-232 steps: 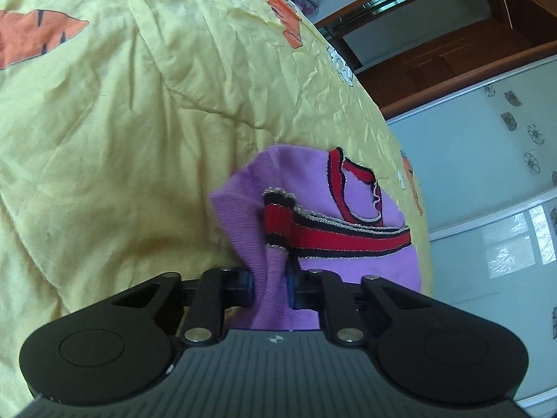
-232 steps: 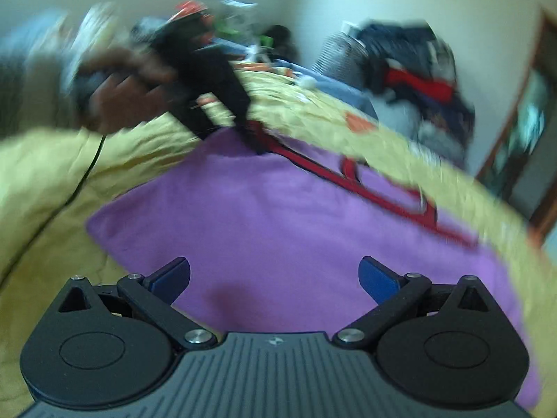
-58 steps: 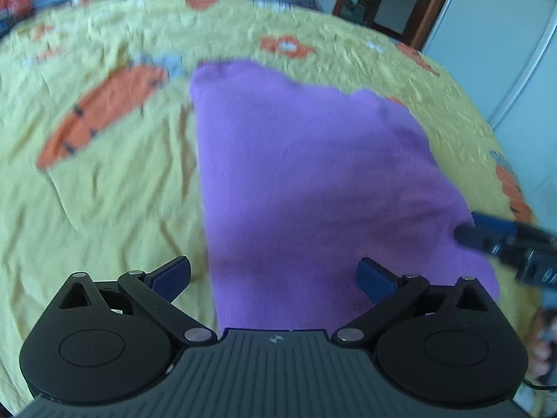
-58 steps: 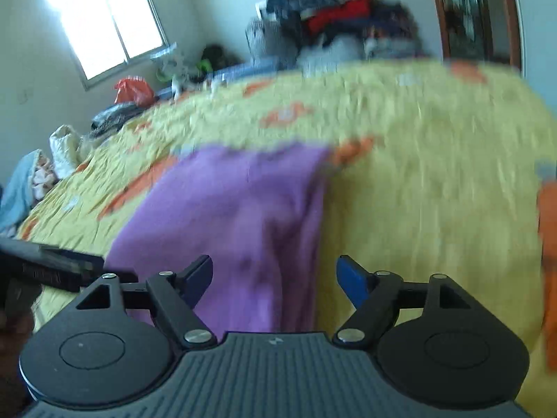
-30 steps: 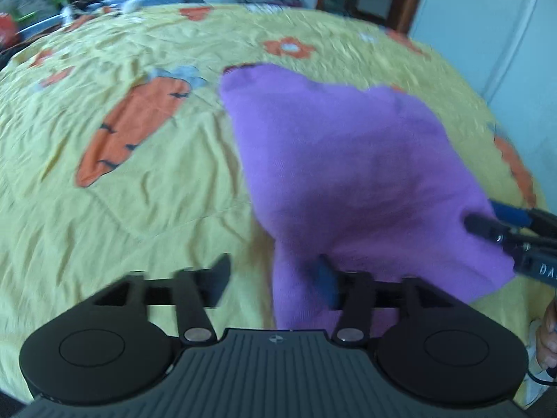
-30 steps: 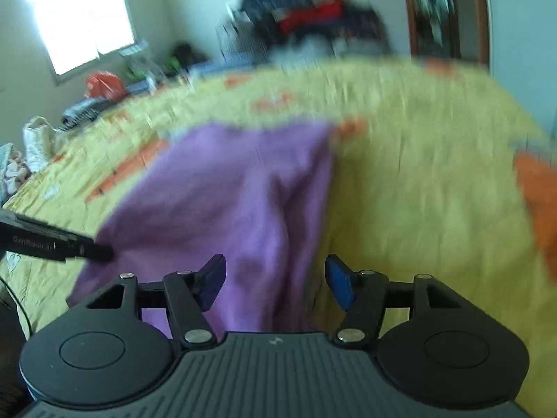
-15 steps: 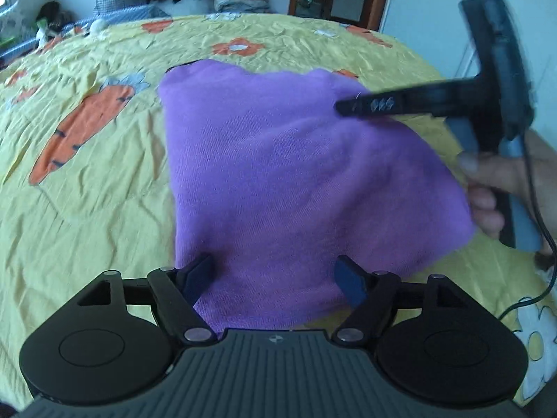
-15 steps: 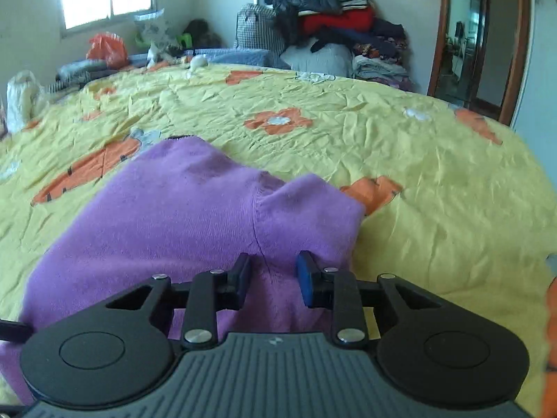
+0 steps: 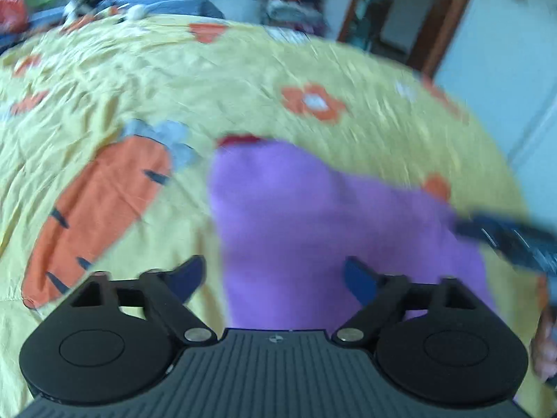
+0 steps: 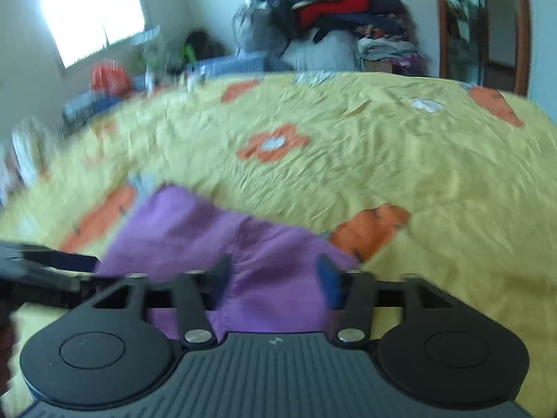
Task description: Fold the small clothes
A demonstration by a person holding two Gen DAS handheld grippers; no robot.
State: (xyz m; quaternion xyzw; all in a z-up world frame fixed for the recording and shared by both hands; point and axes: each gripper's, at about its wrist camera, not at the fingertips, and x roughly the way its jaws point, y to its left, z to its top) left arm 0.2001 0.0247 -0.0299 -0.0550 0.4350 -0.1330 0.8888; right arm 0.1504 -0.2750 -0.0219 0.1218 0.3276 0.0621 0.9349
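Observation:
A small purple garment [image 9: 313, 216] lies folded on the yellow bedspread [image 9: 104, 69], a bit of red trim showing at its far corner. My left gripper [image 9: 275, 275] is open just above its near edge and holds nothing. My right gripper [image 10: 275, 275] is open over the garment's [image 10: 216, 237] near right part, its jaws apart with cloth between but not pinched. Each gripper shows blurred at the side of the other's view: the right gripper [image 9: 511, 240] and the left gripper [image 10: 45, 261].
The bedspread has orange carrot [image 9: 101, 205] and flower [image 10: 271, 142] prints. A pile of clothes [image 10: 330, 10] is stacked beyond the bed's far side. A window [image 10: 87, 10] is at the left, a wooden door frame [image 10: 484, 28] at the right.
My right gripper has opened and let go of the garment's edge. My left gripper has stayed open and shifted. Both views are blurred by motion.

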